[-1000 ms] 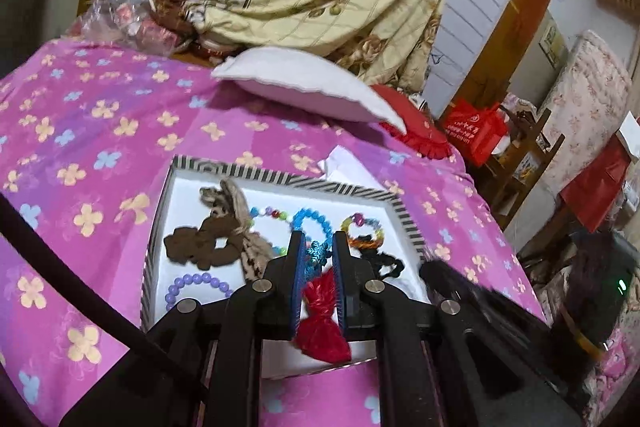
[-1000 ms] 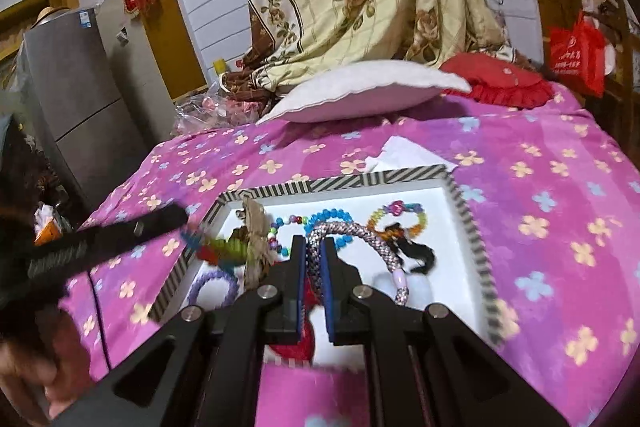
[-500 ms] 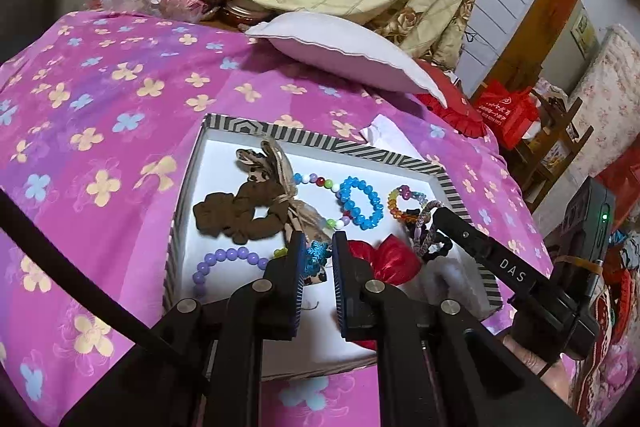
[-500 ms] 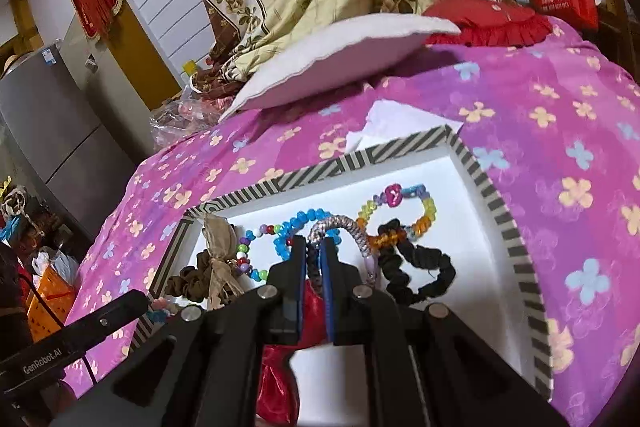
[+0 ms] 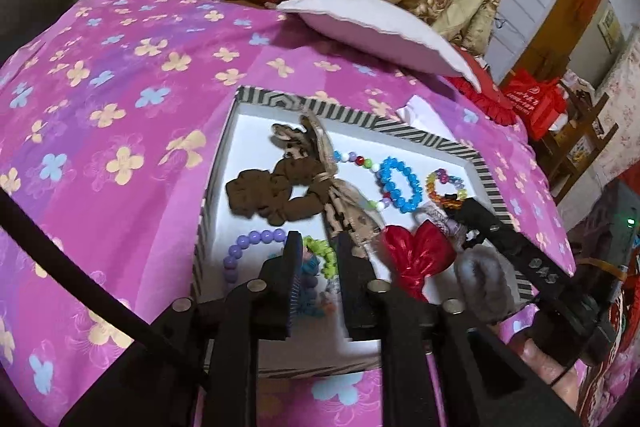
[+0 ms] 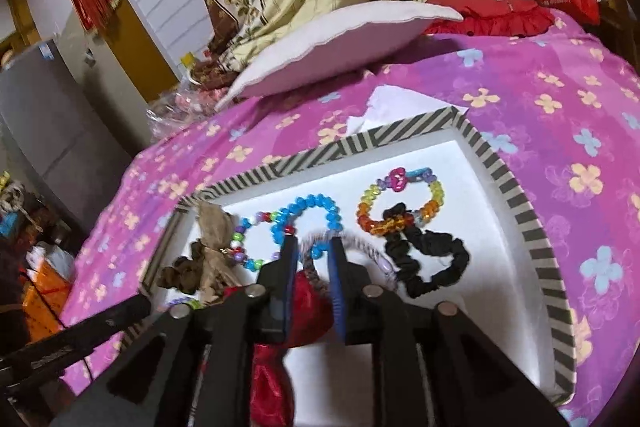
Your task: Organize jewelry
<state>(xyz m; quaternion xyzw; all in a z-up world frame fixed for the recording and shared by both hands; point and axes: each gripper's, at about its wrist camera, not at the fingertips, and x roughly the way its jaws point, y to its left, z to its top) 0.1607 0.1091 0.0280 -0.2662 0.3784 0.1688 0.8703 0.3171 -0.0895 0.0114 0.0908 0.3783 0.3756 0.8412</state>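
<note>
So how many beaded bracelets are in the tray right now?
5: purple front-left, green inside the left gripper, jaws opening, thin multicolour mid-tray, blue beside it, rainbow far right. Others may be hidden.

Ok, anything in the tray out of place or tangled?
Nothing spilled. The black scrunchie overlaps the rainbow bead bracelet, and the brown scrunchie lies across the multicolour bead strand inside the striped tray.

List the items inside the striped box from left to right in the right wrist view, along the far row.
brown scrunchie → multicoloured bead bracelet → blue bead bracelet → rainbow bead bracelet → black scrunchie, just nearer than the rainbow one. All lie in the striped box.
</note>
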